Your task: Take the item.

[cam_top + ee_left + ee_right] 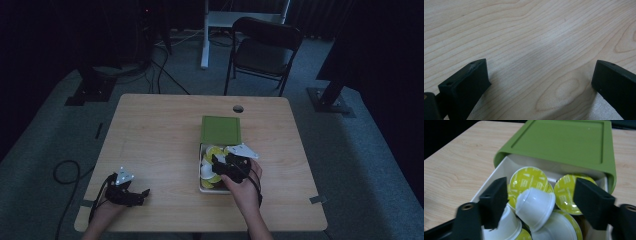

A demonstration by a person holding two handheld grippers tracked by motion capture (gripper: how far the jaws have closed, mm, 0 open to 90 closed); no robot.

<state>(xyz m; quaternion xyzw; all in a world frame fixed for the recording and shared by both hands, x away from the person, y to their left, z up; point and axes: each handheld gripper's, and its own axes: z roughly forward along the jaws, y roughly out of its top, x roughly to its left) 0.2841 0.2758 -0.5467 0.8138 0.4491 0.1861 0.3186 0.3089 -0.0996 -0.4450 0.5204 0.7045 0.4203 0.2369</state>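
Wooden table [165, 140]: right tool [541, 195] spread over seemingly loose capsules [535, 206]; left tool [539, 82] spread, idle.

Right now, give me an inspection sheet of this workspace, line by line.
Surface: wooden table, a round hole near the far edge.
Job's things: white drawer pulled out of a green box, piled with yellow-lidded capsules.
Clutter: nothing seen.
Grippers: right gripper open over the capsules, one white capsule between its jaws; left gripper open over bare wood.
Cables: one cable loops on the floor at the left.
Surroundings: dark room, folding chair beyond the table.
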